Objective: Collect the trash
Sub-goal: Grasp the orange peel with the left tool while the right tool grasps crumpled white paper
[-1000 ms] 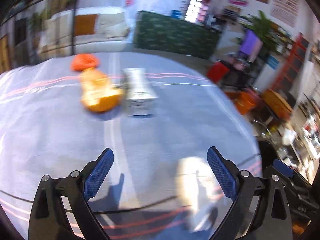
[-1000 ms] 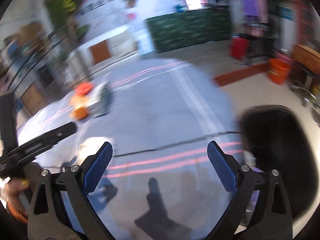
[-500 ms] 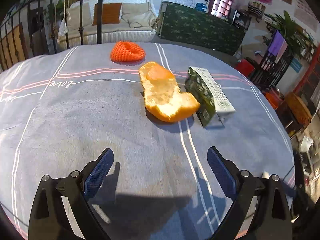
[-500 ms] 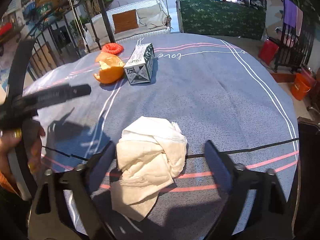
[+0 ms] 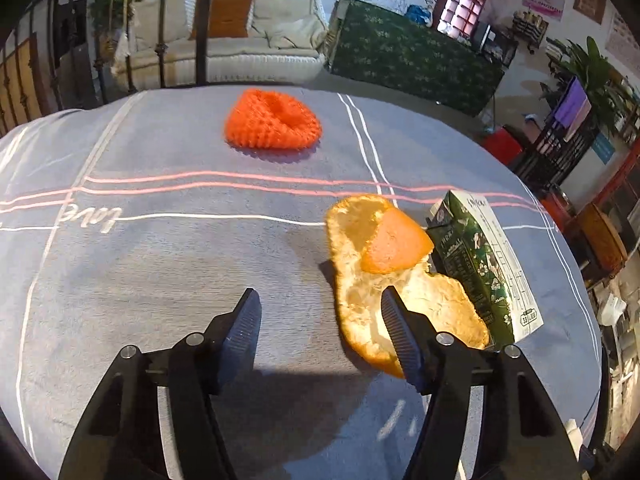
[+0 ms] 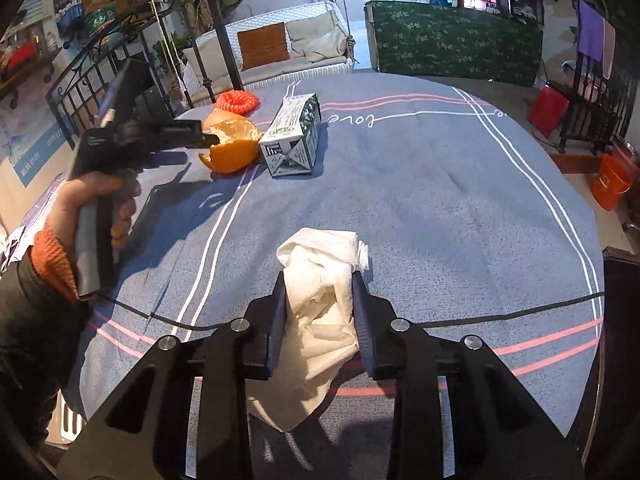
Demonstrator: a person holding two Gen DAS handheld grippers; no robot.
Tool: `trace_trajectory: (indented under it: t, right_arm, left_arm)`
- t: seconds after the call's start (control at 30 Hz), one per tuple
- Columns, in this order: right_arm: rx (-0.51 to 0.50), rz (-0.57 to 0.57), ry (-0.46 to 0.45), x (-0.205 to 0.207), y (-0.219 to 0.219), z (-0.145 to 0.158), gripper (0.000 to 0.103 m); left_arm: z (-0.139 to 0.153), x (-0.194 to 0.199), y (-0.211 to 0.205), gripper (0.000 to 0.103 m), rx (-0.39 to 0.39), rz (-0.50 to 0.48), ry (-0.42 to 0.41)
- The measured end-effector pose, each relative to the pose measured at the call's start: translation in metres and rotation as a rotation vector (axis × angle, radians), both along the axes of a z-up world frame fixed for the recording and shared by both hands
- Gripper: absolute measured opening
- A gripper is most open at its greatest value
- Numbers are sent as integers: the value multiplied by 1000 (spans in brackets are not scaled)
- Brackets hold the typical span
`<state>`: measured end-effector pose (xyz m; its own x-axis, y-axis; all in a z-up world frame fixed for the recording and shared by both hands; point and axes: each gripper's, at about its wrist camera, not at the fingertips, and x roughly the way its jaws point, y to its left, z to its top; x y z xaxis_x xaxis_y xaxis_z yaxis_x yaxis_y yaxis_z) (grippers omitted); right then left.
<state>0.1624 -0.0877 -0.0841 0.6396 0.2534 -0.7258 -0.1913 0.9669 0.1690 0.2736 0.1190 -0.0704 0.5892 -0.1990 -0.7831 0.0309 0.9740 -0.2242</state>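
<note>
Striped blue-grey tablecloth, sofa behind

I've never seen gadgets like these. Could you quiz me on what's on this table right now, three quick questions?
1. True or false: the right claw has the crumpled tissue between its fingers.
2. What touches the orange peel: A) the orange foam fruit net, B) the green drink carton, C) nothing?
3. Fill in: the tablecloth bears the word ____.

Key: 1 true; 2 B; 3 love.
</note>
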Motion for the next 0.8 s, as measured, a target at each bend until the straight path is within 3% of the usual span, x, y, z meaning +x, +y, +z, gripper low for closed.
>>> trace_trajectory:
  t: [0.2, 0.4, 0.53, 0.8]
  right_arm:
    - [13, -4, -7, 3, -2, 2, 31]
    - [21, -24, -31, -1, -13, 4, 31]
    - [40, -33, -36, -2, -17, 5, 31]
    - [63, -63, -63, -12, -33, 12, 30]
  left_arm:
    - [-7, 18, -17, 52, -10, -59, 20]
    - [-3, 4, -27, 13, 7, -58, -23]
    - [3, -6, -23, 8, -43, -30, -43]
    - [25, -47, -29, 7, -62, -11, -102]
